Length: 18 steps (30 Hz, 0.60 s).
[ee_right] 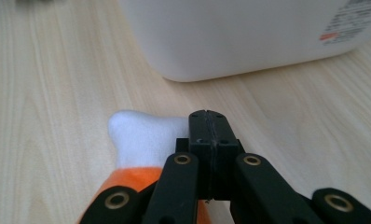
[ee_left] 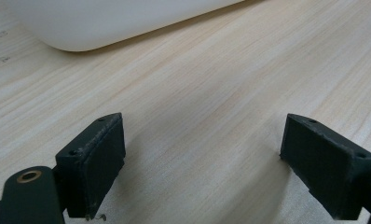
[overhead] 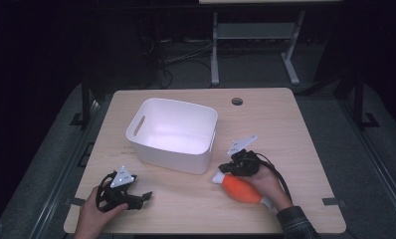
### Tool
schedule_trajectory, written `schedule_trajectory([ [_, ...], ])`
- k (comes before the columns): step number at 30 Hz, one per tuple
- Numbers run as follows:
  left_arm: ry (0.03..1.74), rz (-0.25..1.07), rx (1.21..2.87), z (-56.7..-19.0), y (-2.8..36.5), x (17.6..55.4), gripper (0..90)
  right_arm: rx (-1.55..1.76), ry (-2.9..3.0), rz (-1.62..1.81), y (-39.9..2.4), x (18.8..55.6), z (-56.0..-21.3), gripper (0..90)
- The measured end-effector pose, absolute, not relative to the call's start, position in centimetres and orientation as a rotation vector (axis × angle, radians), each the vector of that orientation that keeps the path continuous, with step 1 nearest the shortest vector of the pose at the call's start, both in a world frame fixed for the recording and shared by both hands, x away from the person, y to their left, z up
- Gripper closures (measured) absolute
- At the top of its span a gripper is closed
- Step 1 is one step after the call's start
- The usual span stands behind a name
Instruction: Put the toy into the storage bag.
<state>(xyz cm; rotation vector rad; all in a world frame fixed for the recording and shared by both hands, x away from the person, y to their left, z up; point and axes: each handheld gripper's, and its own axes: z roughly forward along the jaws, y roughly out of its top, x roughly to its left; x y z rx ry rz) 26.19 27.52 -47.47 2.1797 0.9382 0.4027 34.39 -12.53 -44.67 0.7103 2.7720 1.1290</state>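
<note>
We have a plush toy [overhead: 240, 189] shaped like a drumstick, orange body with a white knobbed end, lying on the bench [overhead: 295, 134] just in front of the white plastic bin [overhead: 173, 134] and near its right corner. It looks soft, light and squashy (pile fabric, so hardly slippery and nothing to break), and we judge the narrow neck where orange meets white the best place to pinch, since the fat body would bulge out of the jaws. Its long axis runs diagonally: the white end [ee_right: 141, 135] points up-left toward the bin, the orange bulb back toward the person's right hand. The right tongs [ee_right: 208, 122] are clenched together, resting over the toy beside the white end, with nothing visibly caught between them. The left tongs [ee_left: 202, 163] are released, spread wide above bare bench.
</note>
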Motion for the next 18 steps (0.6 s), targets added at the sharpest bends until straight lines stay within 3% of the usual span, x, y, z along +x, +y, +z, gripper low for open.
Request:
schedule_trajectory([
  [13,0.938,0.403,2.180,-47.5,27.5,26.2,12.9,0.713,2.763,1.132,-12.7,34.1,-44.3,86.1],
  [18,0.938,0.403,2.180,-47.5,27.5,26.2,12.9,0.776,2.712,1.170,-14.4,34.2,-43.8,76.4],
])
